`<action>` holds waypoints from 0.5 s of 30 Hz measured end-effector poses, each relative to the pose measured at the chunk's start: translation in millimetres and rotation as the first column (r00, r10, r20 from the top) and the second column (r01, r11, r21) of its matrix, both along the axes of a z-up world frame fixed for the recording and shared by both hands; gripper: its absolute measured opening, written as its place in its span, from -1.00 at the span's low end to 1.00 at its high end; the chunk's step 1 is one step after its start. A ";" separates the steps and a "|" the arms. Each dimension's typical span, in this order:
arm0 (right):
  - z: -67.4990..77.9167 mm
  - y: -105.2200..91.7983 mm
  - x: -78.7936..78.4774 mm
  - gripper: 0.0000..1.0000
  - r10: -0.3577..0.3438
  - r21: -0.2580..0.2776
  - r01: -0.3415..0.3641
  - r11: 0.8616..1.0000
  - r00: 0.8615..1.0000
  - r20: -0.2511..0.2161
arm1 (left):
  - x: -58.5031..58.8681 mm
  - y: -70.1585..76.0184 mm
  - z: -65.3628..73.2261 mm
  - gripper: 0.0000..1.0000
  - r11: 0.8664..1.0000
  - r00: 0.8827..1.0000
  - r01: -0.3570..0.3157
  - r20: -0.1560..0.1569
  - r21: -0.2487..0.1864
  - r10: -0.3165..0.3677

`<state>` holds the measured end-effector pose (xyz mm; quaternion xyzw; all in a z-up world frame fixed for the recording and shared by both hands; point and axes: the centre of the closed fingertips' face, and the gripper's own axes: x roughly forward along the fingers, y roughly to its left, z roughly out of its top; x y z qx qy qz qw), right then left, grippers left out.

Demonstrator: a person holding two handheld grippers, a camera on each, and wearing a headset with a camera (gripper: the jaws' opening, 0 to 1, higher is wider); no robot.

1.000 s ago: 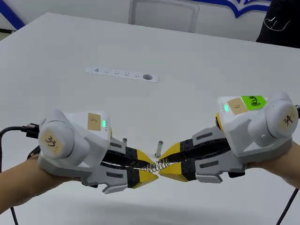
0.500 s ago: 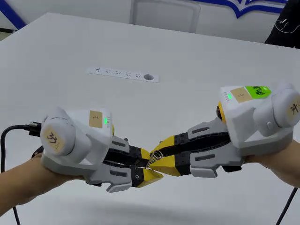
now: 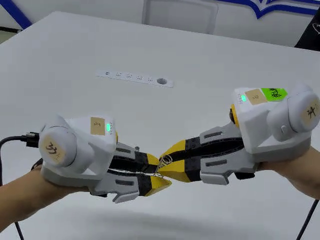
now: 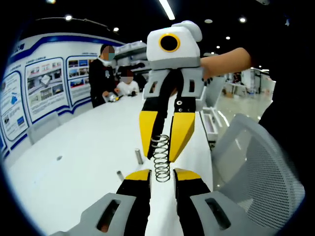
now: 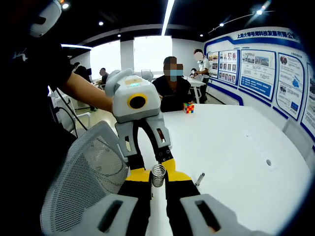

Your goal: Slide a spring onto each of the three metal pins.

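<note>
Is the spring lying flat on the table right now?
No, the spring is held off the table between the tips of the left gripper and the right gripper.

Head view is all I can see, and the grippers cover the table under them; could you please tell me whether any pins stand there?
Observer: Yes. The left gripper view shows a far pin and a near pin standing upright on the white table, both looking bare.
Operator: Thank you. And how does the spring lie between the grippers?
Observer: In that same view the spring runs straight from between the left gripper's tips up to between the right gripper's yellow jaws.
</note>
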<state>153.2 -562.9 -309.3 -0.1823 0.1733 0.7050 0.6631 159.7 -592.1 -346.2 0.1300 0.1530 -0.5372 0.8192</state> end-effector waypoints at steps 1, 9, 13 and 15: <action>0.9 -0.4 1.7 -0.79 -0.003 0.001 0.003 1.000 1.000 0.003 | 1.3 2.2 0.2 -0.51 1.000 1.000 -0.010 0.004 -0.003 0.010; 6.5 -11.2 26.8 -0.79 -0.061 -0.005 0.062 0.998 0.998 0.029 | 17.3 28.4 2.8 -0.15 0.993 0.994 -0.111 0.022 -0.029 0.112; 5.2 -18.7 44.8 -0.79 -0.107 -0.016 0.107 0.994 0.993 0.042 | 26.3 43.7 8.4 -0.04 0.986 0.986 -0.162 0.044 -0.035 0.163; 4.0 -22.2 54.3 -0.79 -0.131 -0.019 0.131 0.991 0.991 0.041 | 31.5 53.0 13.1 0.02 0.980 0.980 -0.192 0.045 -0.050 0.194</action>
